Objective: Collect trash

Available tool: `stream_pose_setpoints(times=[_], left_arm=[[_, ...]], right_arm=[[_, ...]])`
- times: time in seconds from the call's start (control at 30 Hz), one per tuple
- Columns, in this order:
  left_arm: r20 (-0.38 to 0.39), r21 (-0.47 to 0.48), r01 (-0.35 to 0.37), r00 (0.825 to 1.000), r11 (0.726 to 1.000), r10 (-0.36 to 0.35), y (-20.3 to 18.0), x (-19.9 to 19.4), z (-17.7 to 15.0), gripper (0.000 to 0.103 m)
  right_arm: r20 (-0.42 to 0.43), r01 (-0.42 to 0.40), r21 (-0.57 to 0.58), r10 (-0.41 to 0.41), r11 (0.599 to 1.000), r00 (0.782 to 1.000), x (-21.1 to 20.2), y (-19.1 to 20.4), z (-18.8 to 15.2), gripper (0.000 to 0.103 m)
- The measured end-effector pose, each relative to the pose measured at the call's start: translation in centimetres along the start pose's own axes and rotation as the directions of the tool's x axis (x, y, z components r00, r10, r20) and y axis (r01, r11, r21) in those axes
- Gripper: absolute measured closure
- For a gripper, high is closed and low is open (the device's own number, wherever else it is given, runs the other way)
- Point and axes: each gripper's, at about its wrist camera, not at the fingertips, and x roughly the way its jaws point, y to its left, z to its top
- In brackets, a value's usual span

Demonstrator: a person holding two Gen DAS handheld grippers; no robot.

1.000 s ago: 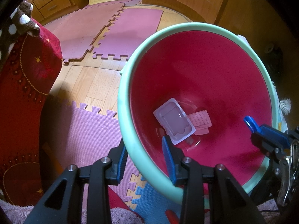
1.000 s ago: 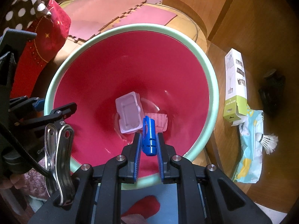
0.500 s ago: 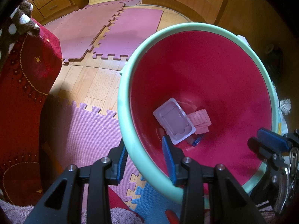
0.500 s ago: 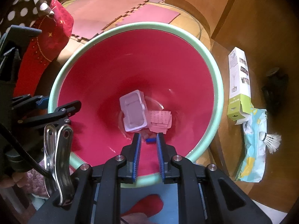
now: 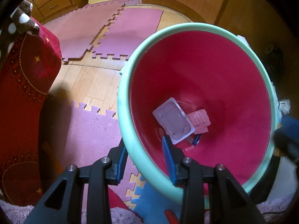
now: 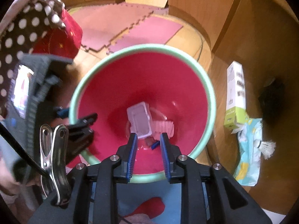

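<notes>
The red bucket (image 5: 214,78) with a mint-green rim stands on the floor amid purple foam mats (image 5: 89,130). The left gripper (image 5: 144,160) is clamped on the near-left part of its rim — one finger outside, one inside the wall.

At the bucket's bottom lie three bits of trash: a clear plastic tray (image 5: 172,120), a pink printed paper slip (image 5: 200,118) touching the tray's right side, and a small blue clip-like piece (image 5: 196,139) just below the tray's lower corner. In the right wrist view the same trio shows — tray (image 6: 139,118), slip (image 6: 164,127), blue piece (image 6: 155,144).

The right gripper (image 6: 148,145) hangs over the bucket's mouth, pointing steeply down; its fingers have just been opening, stand apart w/ nothing between them, and the blue piece lies far below in the gap.

More trash is outside the bucket, to the right on the wood floor: a white-and-green carton (image 6: 235,97), a crumpled light-blue wrapper (image 6: 248,149) just below it, and a shuttlecock (image 6: 266,147) at the wrapper's right edge. A red cloth w/ gold stars (image 5: 24,97) hangs at left.
</notes>
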Motion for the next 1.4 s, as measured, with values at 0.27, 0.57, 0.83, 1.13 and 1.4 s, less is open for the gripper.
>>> stream_pose_setpoints(times=[0.27, 0.57, 0.83, 1.13, 1.4], left_arm=[[0.001, 0.001, -0.002, 1.000, 1.000, 0.002, 0.0, 0.0, 0.0, 0.065], [0.001, 0.001, -0.001, 1.000, 1.000, 0.001, 0.0, 0.0, 0.0, 0.065], [0.000, 0.002, 0.001, 1.000, 1.000, -0.001, 0.0, 0.0, 0.0, 0.065], [0.000, 0.000, 0.002, 1.000, 1.000, -0.002, 0.0, 0.0, 0.0, 0.065], [-0.001, -0.001, 0.003, 1.000, 1.000, -0.003, 0.0, 0.0, 0.0, 0.065]], right_arm=[[0.119, 0.010, 0.006, -0.011, 1.000, 0.993, -6.3, -0.4, 0.9, 0.077], [0.241, 0.066, 0.084, -0.085, 0.994, 0.967, -14.1, -4.2, 1.3, 0.077], [0.296, 0.175, 0.206, -0.232, 0.963, 0.927, -19.5, -9.5, 0.9, 0.077], [0.282, 0.292, 0.379, -0.410, 0.878, 0.867, -22.9, -16.4, -0.2, 0.075], [0.240, 0.301, 0.464, -0.445, 0.833, 0.863, -22.6, -20.4, -0.9, 0.073]])
